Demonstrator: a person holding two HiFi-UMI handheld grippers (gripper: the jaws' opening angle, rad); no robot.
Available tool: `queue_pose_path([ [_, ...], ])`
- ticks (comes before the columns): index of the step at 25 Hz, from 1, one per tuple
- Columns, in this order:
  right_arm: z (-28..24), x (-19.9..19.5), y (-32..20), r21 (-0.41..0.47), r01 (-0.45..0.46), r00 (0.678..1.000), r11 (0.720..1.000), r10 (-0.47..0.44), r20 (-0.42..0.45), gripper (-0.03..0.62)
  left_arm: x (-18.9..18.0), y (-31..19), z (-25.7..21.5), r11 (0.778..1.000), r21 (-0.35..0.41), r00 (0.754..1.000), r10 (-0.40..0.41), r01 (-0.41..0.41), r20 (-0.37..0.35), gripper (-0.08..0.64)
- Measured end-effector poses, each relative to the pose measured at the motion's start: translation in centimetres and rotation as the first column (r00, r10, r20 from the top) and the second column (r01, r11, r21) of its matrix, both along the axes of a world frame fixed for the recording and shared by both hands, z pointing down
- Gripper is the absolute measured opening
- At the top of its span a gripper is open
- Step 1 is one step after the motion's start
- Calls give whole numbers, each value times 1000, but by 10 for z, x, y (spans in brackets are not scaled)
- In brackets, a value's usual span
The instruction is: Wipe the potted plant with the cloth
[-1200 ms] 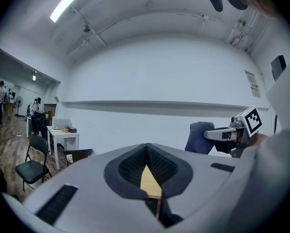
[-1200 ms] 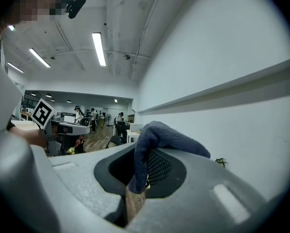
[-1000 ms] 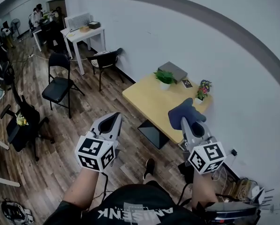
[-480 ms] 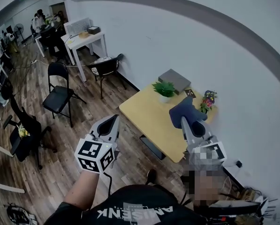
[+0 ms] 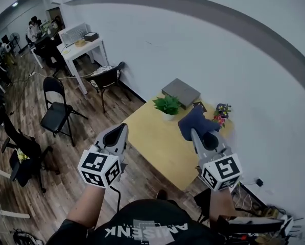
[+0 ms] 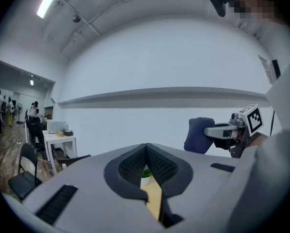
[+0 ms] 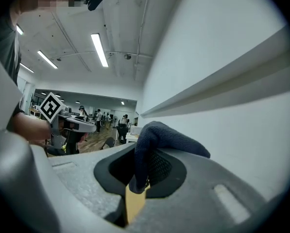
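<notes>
Potted plant [image 5: 167, 105] stands on the yellow wooden table [image 5: 152, 139], near its far edge and just beside a grey box [image 5: 181, 92]. A smaller flowering pot [image 5: 222, 111] stands toward the table's right corner. The table is set against a white wall [image 5: 244, 60] with a grey band.

We hold the left gripper [image 5: 121, 130] with its jaws pressed together and nothing between them. Our right gripper [image 5: 194, 132] pinches the dark blue cloth [image 5: 194, 120], which is raised over the table and apart from the plant.

To the left, a black folding chair [image 5: 55, 111] and a white table [image 5: 83, 45] stand on the wood-plank floor [image 5: 45, 198].
</notes>
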State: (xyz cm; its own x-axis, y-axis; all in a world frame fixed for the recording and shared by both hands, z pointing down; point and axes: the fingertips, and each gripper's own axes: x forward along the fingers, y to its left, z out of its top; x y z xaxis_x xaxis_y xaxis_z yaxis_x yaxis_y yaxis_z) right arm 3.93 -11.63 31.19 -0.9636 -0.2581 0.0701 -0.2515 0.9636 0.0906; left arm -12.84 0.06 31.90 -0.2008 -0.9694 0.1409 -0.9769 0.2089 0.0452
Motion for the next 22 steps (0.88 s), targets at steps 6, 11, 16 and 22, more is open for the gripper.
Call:
queue_pose_path([
  [6, 5, 5, -46, -29, -24, 999, 999, 25, 24, 28, 6, -51, -5, 999, -13, 998, 36, -35, 54, 2],
  [11, 14, 5, -67, -62, -37, 999, 997, 39, 32, 28, -8, -70, 6, 999, -50, 998, 11, -9, 57, 2],
  [16, 9, -3, -78, -46, -50, 998, 998, 52, 41, 28, -28, -88, -5, 1000, 19, 999, 11, -12, 43, 2],
  [22, 13, -19, -90, -34, -166, 986, 985, 167, 9, 28, -52, -122, 3, 987, 15, 986, 156, -158, 61, 3],
])
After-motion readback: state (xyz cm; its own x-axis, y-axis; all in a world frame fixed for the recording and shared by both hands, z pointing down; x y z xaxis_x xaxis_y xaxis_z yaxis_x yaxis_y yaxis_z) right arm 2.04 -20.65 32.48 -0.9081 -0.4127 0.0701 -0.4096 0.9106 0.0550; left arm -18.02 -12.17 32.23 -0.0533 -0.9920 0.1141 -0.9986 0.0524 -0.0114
